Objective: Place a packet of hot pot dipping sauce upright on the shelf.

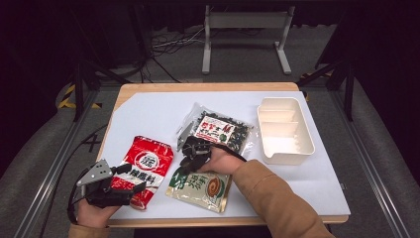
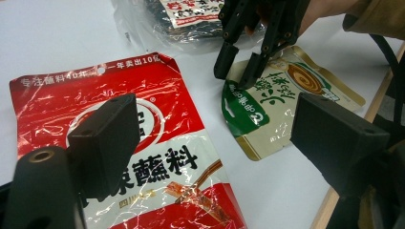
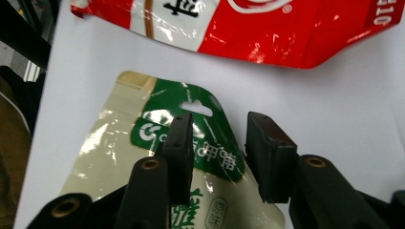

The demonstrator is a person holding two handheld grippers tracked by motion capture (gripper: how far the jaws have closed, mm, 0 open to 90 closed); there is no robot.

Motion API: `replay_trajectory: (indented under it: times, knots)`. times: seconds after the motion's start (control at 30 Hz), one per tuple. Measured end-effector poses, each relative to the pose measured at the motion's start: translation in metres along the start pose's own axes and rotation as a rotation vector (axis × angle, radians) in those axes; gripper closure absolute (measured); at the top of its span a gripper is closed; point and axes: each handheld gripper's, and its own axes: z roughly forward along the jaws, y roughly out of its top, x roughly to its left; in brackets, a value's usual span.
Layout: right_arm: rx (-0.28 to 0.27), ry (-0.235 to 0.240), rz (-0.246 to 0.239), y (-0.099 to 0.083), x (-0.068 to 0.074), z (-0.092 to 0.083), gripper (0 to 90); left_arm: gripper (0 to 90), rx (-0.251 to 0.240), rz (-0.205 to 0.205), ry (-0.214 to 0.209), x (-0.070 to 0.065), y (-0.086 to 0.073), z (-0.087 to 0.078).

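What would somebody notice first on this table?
Probably the shiny red packet at the front left, lying flat under the open left gripper. Next to it, the right gripper reaches over the top edge of the beige and green packet. An empty cream tray sits at the right.

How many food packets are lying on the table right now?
3. The red packet lies at the near left, the green and beige packet at the near middle under the right tool, and the clear dark-filled packet lies behind it beside the white tray.
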Motion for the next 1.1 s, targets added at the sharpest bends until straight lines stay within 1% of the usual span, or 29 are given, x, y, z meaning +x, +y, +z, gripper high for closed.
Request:
replay_trajectory:
  times: [0.1, 0.17, 0.2, 0.23, 0.27, 0.33, 0.37, 0.4, 0.43, 0.5, 0.53, 0.57, 0.6, 0.63, 0.67, 0.77, 0.83, 0.87, 0.97, 1.0, 1.03, 1.07, 1.1]
  knots:
    - [0.041, -0.014, 0.001, -0.002, -0.004, 0.007, 65.4, 17.0, -0.001, -0.001, 0.002, 0.0, 0.0, 0.0]
    - [0.041, -0.023, 0.012, -0.003, -0.004, 0.007, 69.5, 16.9, -0.001, -0.002, 0.004, 0.0, 0.0, 0.0]
    - [0.044, -0.027, 0.01, -0.003, -0.004, 0.007, 71.1, 16.9, -0.001, -0.004, 0.004, 0.0, 0.0, 0.0]
    - [0.044, -0.029, 0.008, -0.003, -0.005, 0.007, 72.8, 16.9, 0.003, 0.003, 0.004, 0.001, 0.0, 0.0]
    - [0.046, -0.032, 0.006, -0.003, -0.005, 0.007, 75.9, 17.3, 0.003, 0.003, 0.004, 0.001, 0.0, 0.0]
    - [0.052, -0.032, 0.004, -0.003, -0.005, 0.007, 80.2, 18.7, 0.002, -0.013, -0.002, 0.001, 0.0, 0.0]
    - [0.054, -0.032, 0.003, -0.003, -0.005, 0.007, 82.2, 19.0, 0.004, -0.014, 0.001, 0.002, 0.0, 0.0]
    - [0.054, -0.032, 0.003, -0.003, -0.005, 0.007, 82.2, 19.5, 0.004, -0.014, 0.001, 0.002, 0.0, 0.0]
    - [0.058, -0.032, -0.001, -0.003, -0.004, 0.007, 85.1, 20.0, -0.001, -0.012, 0.002, 0.002, 0.0, 0.0]
    - [0.062, -0.037, -0.008, -0.003, -0.004, 0.007, 87.6, 21.3, -0.005, -0.025, 0.0, 0.002, -0.001, 0.0]
    - [0.066, -0.041, -0.019, -0.003, -0.003, 0.006, 88.5, 21.7, -0.002, -0.026, 0.0, 0.002, -0.001, -0.001]
    - [0.069, -0.051, -0.008, -0.002, -0.001, 0.006, 88.8, 21.7, 0.0, -0.023, 0.001, 0.003, -0.001, -0.001]
    - [0.069, -0.051, -0.008, -0.002, -0.001, 0.006, 88.8, 21.9, 0.0, -0.023, 0.001, 0.003, -0.001, -0.001]
    - [0.077, -0.057, -0.022, -0.002, 0.0, 0.005, 89.3, 22.0, 0.004, -0.025, 0.001, 0.003, -0.001, 0.0]
    - [0.072, -0.06, -0.028, -0.002, 0.0, 0.005, 89.4, 22.0, 0.004, -0.025, 0.001, 0.003, -0.001, 0.0]
    - [0.068, -0.076, -0.023, -0.002, 0.001, -0.001, 89.5, 22.2, 0.009, -0.022, 0.002, 0.003, 0.0, 0.0]
    - [0.062, -0.083, -0.015, -0.003, 0.001, -0.007, 89.6, 22.8, 0.011, -0.02, 0.001, 0.003, 0.0, 0.001]
    - [0.062, -0.083, -0.015, -0.003, 0.001, -0.007, 89.6, 22.8, 0.013, -0.016, 0.004, 0.003, 0.0, 0.002]
    - [0.04, -0.098, -0.012, -0.004, 0.002, -0.017, 89.6, 24.0, 0.013, -0.014, -0.001, 0.004, 0.001, 0.003]
    - [0.033, -0.103, -0.012, -0.004, 0.004, -0.021, 89.7, 25.3, 0.012, -0.007, -0.003, 0.004, 0.001, 0.004]
    - [0.033, -0.108, -0.014, -0.004, 0.005, -0.025, 89.7, 25.7, 0.008, -0.016, -0.004, 0.003, 0.001, 0.004]
    - [0.028, -0.111, -0.019, -0.004, 0.006, -0.028, 89.7, 25.9, 0.007, -0.009, -0.008, 0.004, 0.002, 0.005]
    - [0.019, -0.116, -0.014, -0.005, 0.008, -0.033, 89.7, 26.5, 0.006, -0.003, -0.006, 0.004, 0.002, 0.005]
